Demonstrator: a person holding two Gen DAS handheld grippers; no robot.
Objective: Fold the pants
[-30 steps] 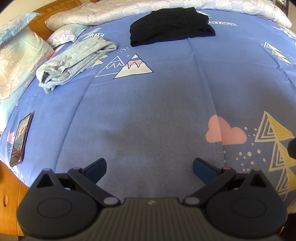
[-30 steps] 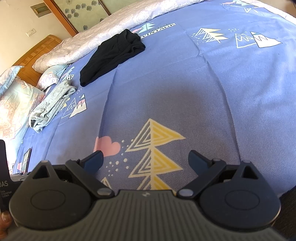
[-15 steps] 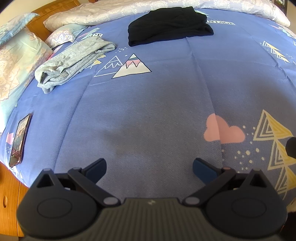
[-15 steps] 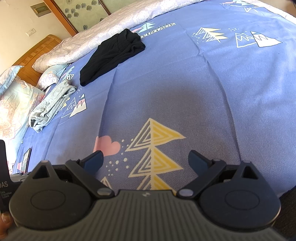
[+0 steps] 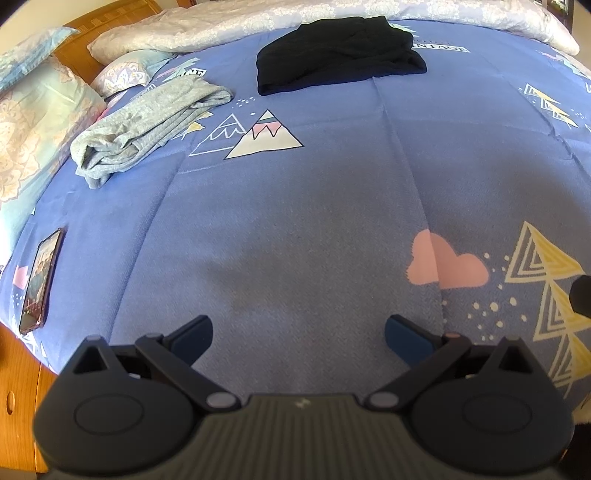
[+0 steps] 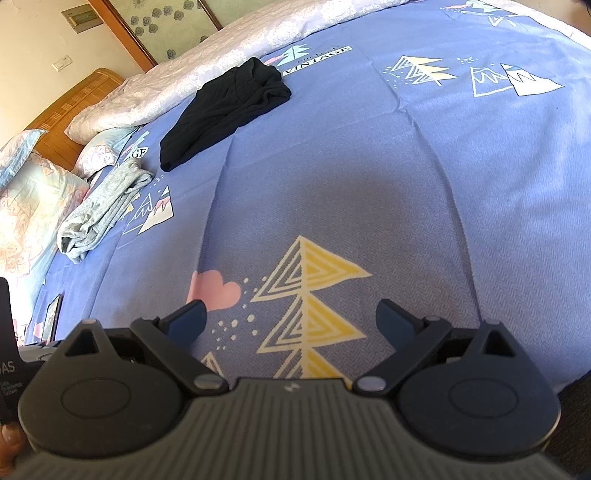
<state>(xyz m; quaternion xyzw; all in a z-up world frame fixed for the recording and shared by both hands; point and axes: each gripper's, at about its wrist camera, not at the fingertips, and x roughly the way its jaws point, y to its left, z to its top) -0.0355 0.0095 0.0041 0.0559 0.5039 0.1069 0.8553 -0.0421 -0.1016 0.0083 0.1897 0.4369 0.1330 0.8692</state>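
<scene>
Black pants (image 5: 338, 51) lie bunched at the far side of the blue patterned bedspread (image 5: 314, 221), well beyond both grippers; they also show as a dark heap (image 6: 225, 110) in the right wrist view. Grey pants (image 5: 147, 127) lie loosely folded at the far left, also seen as grey pants (image 6: 103, 210) in the right wrist view. My left gripper (image 5: 298, 338) is open over bare bedspread, holding nothing. My right gripper (image 6: 291, 321) is open too, above a yellow tree print, empty.
A phone (image 5: 40, 277) lies near the bed's left edge. Pillows (image 5: 33, 122) and a wooden headboard (image 5: 107, 14) stand at the far left. A pale quilt (image 5: 295, 11) runs along the far side. A fingertip (image 6: 9, 437) shows at the lower left.
The left wrist view has shifted slightly, with the clothes sitting a little higher in the frame. Both grippers remain open and empty.
</scene>
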